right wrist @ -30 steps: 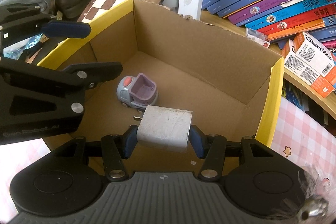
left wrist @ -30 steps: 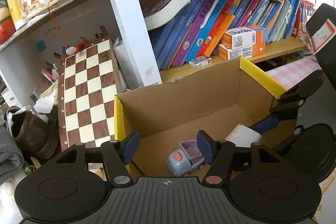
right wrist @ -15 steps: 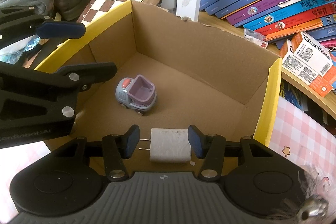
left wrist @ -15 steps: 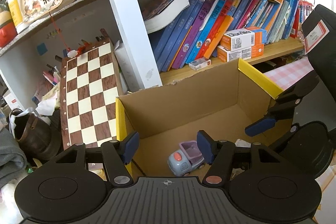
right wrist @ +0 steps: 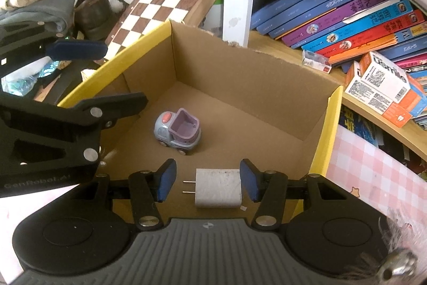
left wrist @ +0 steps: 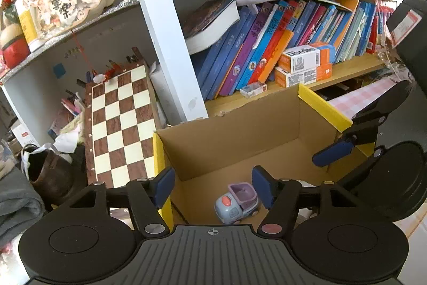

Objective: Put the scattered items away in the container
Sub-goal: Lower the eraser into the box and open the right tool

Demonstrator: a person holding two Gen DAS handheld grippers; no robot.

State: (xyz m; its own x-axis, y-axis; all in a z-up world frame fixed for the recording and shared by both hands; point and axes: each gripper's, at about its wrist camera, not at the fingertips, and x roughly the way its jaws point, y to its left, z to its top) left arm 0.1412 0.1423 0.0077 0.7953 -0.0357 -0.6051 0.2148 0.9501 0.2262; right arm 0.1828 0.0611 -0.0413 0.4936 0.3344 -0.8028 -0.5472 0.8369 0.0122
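Left wrist view: the left tool (left wrist: 212,186) hovers over the cardboard box (left wrist: 240,124), its jaws opening with nothing gripped; the toy car (left wrist: 237,203) sits on the box floor below, toward five o'clock of the gap.

Right wrist view: the right tool (right wrist: 206,184) has its jaws opening, pads clear of the white charger (right wrist: 218,187), which lies on the box floor between them, prongs at nine o'clock. The release step looks done. Next, judging by this, each tool should lift out and seek another scattered item.
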